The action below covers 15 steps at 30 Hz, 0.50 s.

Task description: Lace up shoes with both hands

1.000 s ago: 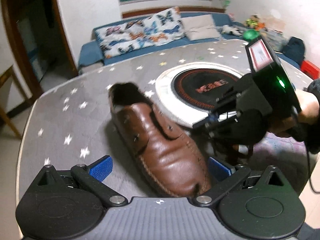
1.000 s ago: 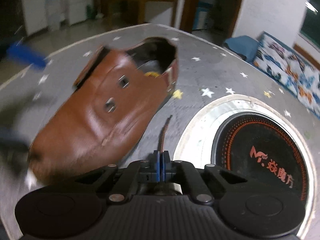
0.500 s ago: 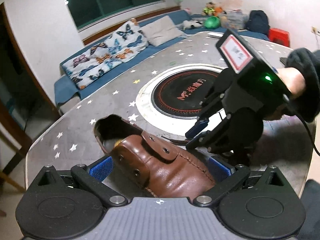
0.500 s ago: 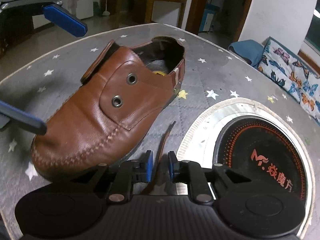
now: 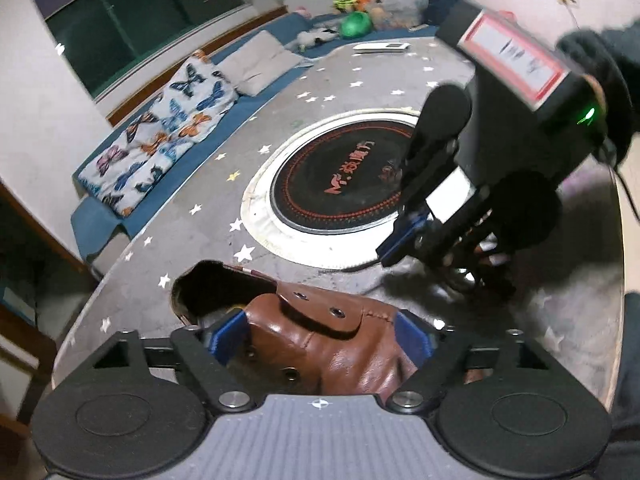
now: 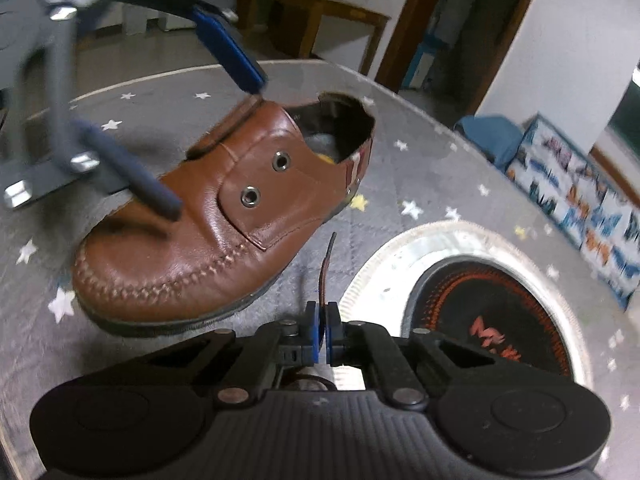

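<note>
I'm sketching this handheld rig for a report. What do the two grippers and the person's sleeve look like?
Both grippers are black with linkage arms, silver pivot screws and blue finger pads. The left gripper has a ribbed grey base. The right gripper carries a red-bordered white label, a green light and a black cable. The sleeve is dark.

Left tool (image 5: 320,336) now closing around the brown shoe (image 5: 320,344) at lower centre, rolled from before; right tool (image 6: 321,334) reclamped on the lace (image 6: 326,268).

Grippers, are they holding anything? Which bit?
The right gripper pinches the lace near its end. The left gripper has been closing across the shoe, apparently clamping its middle.
</note>
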Motion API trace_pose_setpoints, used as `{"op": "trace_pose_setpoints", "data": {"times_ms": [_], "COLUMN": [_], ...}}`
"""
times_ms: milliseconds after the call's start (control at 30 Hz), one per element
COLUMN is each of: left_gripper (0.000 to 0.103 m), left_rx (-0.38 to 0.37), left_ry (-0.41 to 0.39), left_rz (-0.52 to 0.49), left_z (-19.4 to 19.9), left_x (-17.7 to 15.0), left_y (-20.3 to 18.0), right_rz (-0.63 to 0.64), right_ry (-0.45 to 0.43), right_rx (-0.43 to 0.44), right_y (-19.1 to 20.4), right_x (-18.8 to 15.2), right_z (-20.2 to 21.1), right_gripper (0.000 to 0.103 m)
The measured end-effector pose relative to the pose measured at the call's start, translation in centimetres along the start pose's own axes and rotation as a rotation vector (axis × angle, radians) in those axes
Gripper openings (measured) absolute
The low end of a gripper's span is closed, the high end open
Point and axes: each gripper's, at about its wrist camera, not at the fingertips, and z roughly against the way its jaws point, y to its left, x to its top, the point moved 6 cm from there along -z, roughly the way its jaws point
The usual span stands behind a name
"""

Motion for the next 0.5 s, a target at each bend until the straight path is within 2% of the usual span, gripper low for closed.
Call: {"op": "trace_pose_setpoints", "data": {"times_ms": [100,167,333,500], "left_gripper": [0.069,0.058,0.050,0.050], "left_rx": [0.000,0.001,0.001,-0.046], "left_ry": [0.009,0.004,0.019,0.046], "left_rz": [-0.030,-0.038,-0.071,-0.121], "left_z": [-0.2,-0.1,-0.4,-1.0], "left_x": [0.0,0.2,0.6,0.5], "left_y": [0.2,0.5,0.9,0.6], "right_rz": [0.077,0.135,0.258,0.354], "right_ry": [-0.028,-0.045,-0.076,-0.076], "right_rx": [-0.022,-0.037,-0.073,-0.112], "right_y": [0.7,1.3,2.8,3.5], "right_x": [0.0,0.0,0.0,-0.3], "right_z": [1.2,1.8,3.0,3.1], "right_gripper": [0.002,0.002,0.002,0.002]}}
